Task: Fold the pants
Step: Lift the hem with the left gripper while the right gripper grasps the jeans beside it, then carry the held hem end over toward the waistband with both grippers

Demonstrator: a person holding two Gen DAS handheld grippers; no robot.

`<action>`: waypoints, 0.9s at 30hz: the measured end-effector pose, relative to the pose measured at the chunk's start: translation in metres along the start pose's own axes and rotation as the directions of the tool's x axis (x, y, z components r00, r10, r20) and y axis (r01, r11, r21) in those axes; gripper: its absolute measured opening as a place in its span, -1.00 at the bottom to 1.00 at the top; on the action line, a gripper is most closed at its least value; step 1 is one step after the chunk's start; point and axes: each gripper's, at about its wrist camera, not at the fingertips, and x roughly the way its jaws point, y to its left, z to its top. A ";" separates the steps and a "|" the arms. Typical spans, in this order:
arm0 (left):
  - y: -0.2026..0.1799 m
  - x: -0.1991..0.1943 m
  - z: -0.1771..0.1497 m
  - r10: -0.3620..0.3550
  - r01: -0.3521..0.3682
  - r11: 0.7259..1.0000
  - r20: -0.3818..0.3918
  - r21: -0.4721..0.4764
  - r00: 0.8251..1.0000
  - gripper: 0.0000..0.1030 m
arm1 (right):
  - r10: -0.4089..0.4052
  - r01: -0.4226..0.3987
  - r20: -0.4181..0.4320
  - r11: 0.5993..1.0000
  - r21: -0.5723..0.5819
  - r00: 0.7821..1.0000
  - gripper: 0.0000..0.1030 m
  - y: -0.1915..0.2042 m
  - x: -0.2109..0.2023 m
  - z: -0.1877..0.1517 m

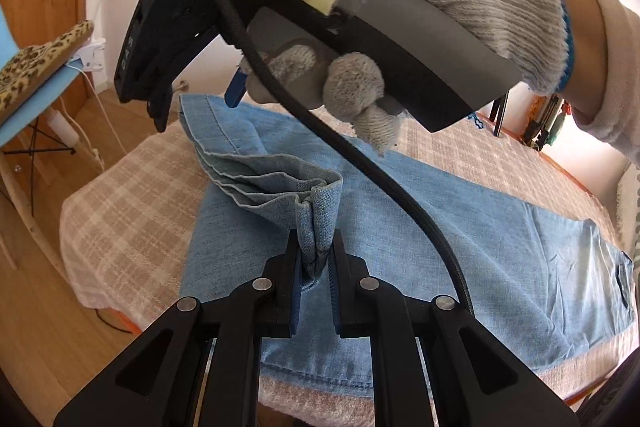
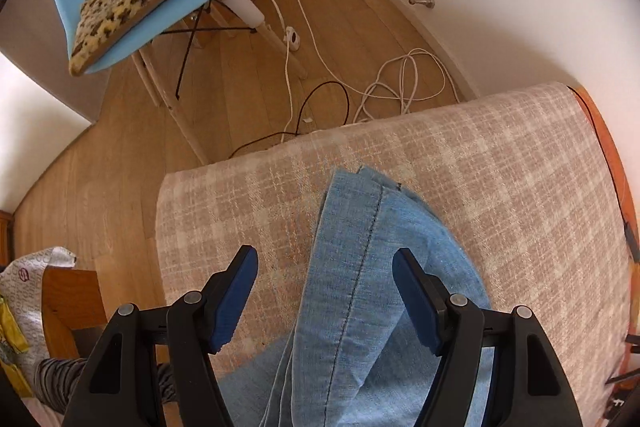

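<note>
Denim pants (image 1: 460,227), spread on the checked surface (image 1: 132,187), could slip from the clenched left tongs (image 1: 316,259) pinching 1 bunched hem, since the released right tongs (image 2: 324,291) only straddle the other end.

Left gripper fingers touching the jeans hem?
Touching. Left wrist view: the left gripper pinches the bunched jeans hem between both fingers, no gap.
</note>
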 end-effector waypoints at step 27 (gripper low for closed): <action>-0.039 -0.019 0.000 -0.050 0.044 0.993 0.050 0.111 0.998 -0.81 | 0.058 -0.115 0.242 0.967 0.227 0.969 -0.87 -0.086 -0.071 -0.089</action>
